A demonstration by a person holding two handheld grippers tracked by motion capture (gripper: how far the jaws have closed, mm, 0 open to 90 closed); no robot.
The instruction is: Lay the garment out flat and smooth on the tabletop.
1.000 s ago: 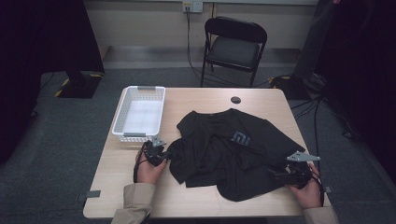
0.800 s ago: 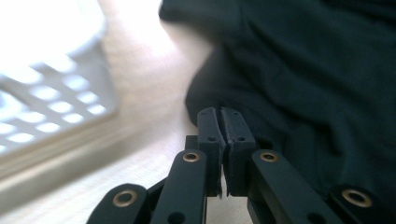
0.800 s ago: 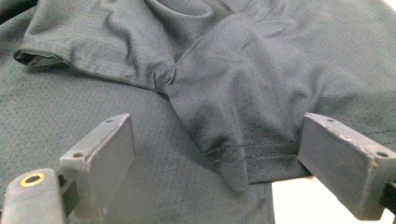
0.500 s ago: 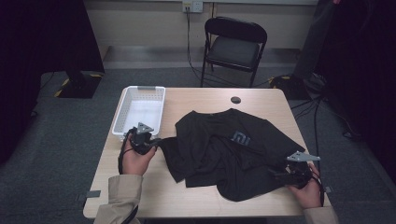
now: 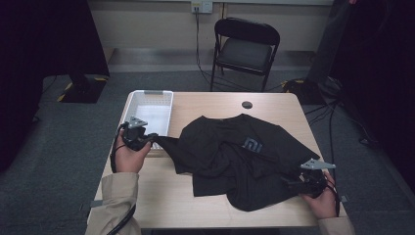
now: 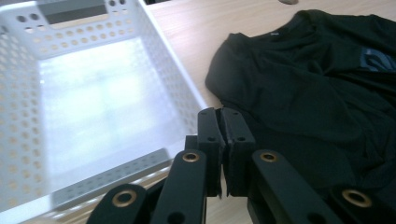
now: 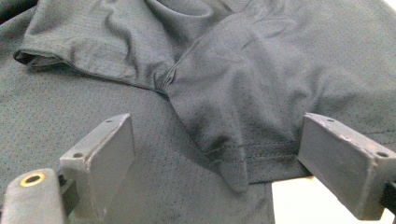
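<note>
Grey carpet, w/ a black folding chair [image 5: 247,46] standing beyond a light wood table [image 5: 205,105]. Black T-shirt [image 5: 240,156] is lying crumpled across the table's middle and right, w/ a grey logo [image 5: 252,145] facing up.

Left gripper [image 5: 147,138] is sitting at the table's left edge, jaws pressed together, pinching a corner of the shirt; the cloth is stretching taut from its tips toward the rest of the garment on its right. In the left gripper view, left gripper [image 6: 220,112] is showing its two black jaws meeting w/ no gap, dark cloth [image 6: 308,93] spreading ahead and to the right of them. White perforated basket [image 5: 149,115] is sitting right beside this gripper, just beyond and under its tips; it's ahead-left of the jaws in the left gripper view [image 6: 93,93].

Right gripper [image 5: 293,183] is resting at the shirt's near right edge, tips pointing left into the fabric. In the right gripper view, right gripper [image 7: 215,163] is standing wide open, a folded hem of the shirt [image 7: 224,116] lying between the jaws, neither pad touching it.

Small dark disc [image 5: 247,104] is lying far beyond both grippers, near the table's back edge.
</note>
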